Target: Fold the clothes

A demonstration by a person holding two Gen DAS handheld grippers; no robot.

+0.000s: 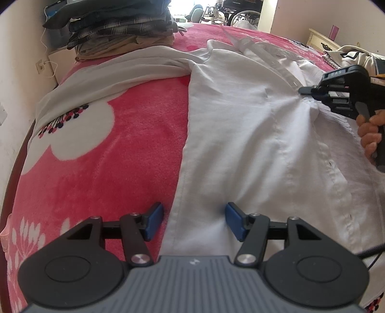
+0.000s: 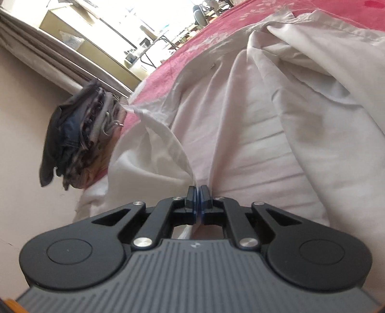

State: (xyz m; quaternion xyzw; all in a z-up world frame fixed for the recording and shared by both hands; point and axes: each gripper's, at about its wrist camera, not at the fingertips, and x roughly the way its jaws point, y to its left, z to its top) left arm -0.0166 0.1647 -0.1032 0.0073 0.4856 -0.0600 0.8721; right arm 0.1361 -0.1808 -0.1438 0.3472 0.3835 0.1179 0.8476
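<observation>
A white button shirt (image 1: 252,134) lies spread on a pink floral blanket (image 1: 134,149), with one sleeve (image 1: 101,72) stretched out to the left. My left gripper (image 1: 195,221) is open just above the shirt's near left edge; one blue pad is over the blanket, the other over the cloth. At the right, my right gripper (image 1: 306,91), held by a person's hand (image 1: 370,134), pinches the shirt by its button strip. In the right wrist view the right gripper (image 2: 198,192) is shut on a raised fold of the white shirt (image 2: 252,134).
A stack of folded dark and plaid clothes (image 1: 120,29) (image 2: 79,139) sits at the bed's far left corner by the wall. Another light garment (image 1: 356,57) lies at the far right near a cream dresser (image 1: 320,41). A wheelchair (image 1: 240,12) stands beyond the bed.
</observation>
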